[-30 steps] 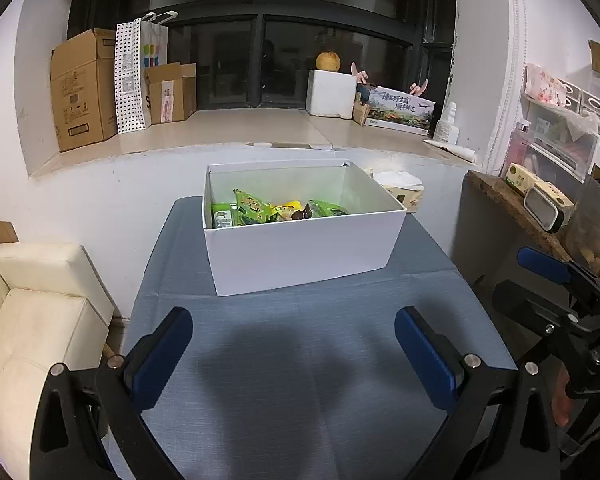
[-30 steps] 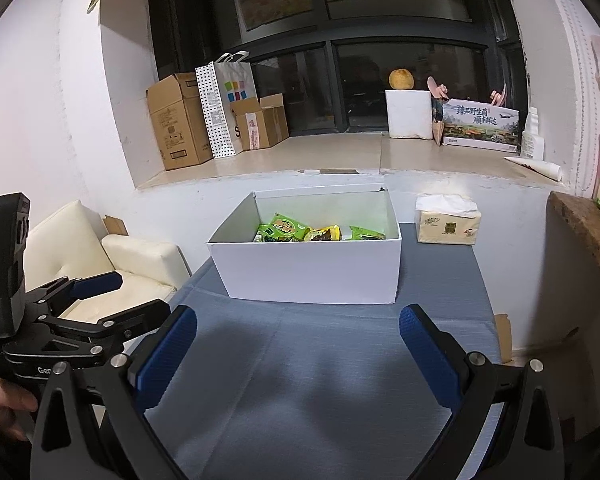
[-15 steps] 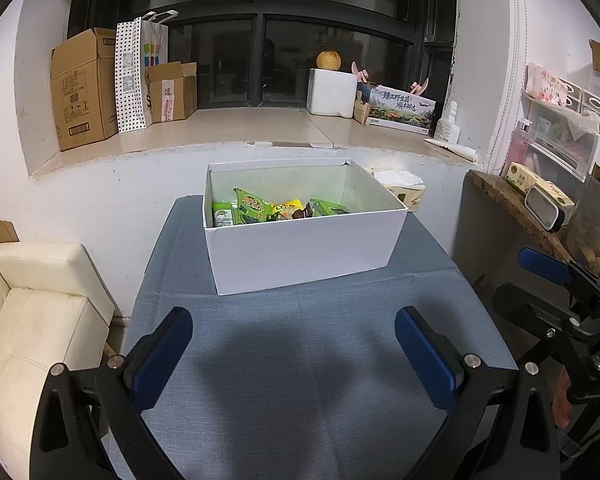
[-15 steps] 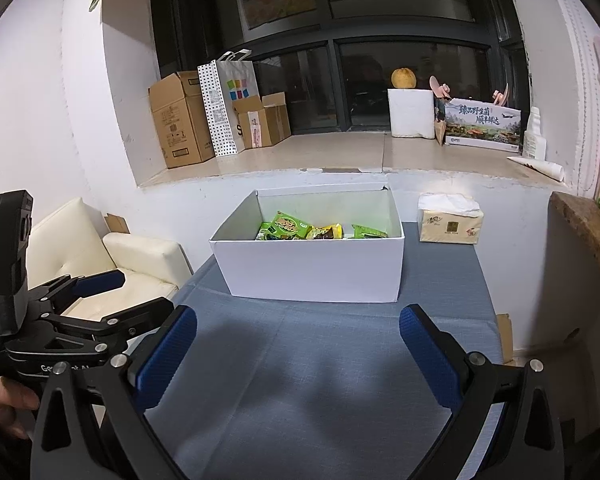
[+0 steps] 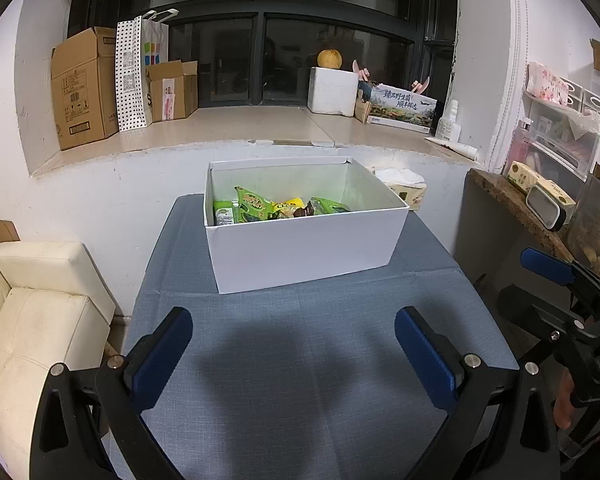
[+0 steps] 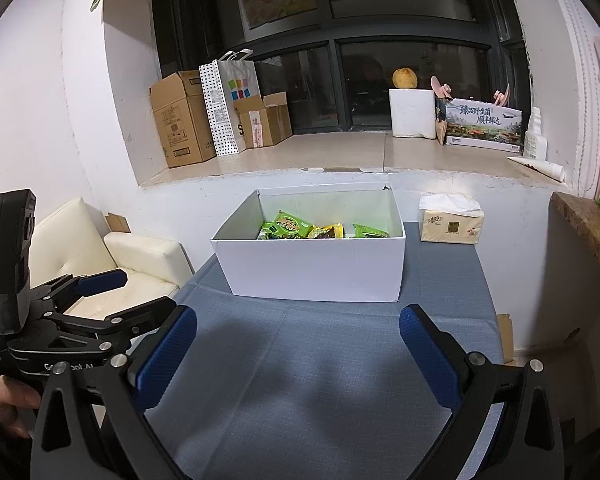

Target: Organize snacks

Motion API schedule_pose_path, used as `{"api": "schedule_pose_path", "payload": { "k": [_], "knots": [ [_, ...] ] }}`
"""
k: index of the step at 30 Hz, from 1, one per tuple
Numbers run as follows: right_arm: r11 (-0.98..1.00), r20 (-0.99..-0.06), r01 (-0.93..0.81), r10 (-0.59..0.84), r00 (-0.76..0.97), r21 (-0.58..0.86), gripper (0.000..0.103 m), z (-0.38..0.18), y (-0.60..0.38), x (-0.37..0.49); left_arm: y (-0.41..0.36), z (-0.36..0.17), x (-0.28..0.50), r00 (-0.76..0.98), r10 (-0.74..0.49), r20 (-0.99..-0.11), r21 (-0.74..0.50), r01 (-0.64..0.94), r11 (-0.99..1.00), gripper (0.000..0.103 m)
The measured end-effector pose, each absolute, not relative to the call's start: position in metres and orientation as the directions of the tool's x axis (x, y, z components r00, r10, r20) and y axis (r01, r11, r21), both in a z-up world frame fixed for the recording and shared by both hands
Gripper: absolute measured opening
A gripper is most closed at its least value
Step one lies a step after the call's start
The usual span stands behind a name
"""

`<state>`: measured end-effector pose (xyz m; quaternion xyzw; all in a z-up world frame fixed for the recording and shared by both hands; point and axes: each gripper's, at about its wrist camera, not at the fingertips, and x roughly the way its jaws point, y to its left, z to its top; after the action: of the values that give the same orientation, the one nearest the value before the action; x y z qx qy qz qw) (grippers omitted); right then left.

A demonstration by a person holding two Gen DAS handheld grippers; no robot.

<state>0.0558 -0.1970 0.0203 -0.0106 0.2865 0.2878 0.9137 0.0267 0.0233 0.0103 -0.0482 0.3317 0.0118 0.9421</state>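
White box [image 5: 304,244], 12 o'clock on table [image 5: 300,380]: snack packets [image 5: 276,208] inside. Left gripper [image 5: 292,354] & right gripper [image 6: 298,352]: both released, empty. Approach over near wall, descend vertically.

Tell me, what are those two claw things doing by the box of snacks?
A person holds a claw tool in each hand to tidy snacks. Right now the left gripper and the right gripper are both open and empty, hovering over the blue-grey table in front of the white box. The green and yellow snack packets are lying inside the box. A tissue pack sits on the table beside the box. Nothing is being grabbed at this moment.
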Motion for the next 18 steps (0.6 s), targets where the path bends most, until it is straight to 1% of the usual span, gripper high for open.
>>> {"api": "schedule_pose_path", "payload": {
  "k": [18],
  "knots": [
    [0.830,-0.529,-0.538,0.525,0.667,0.146,0.103,0.0196,-0.1968,0.0547,0.0221,0.0103,0.0267,0.776,-0.007,-0.630,-0.080,-0.056,0.995,0.103]
  ]
}}
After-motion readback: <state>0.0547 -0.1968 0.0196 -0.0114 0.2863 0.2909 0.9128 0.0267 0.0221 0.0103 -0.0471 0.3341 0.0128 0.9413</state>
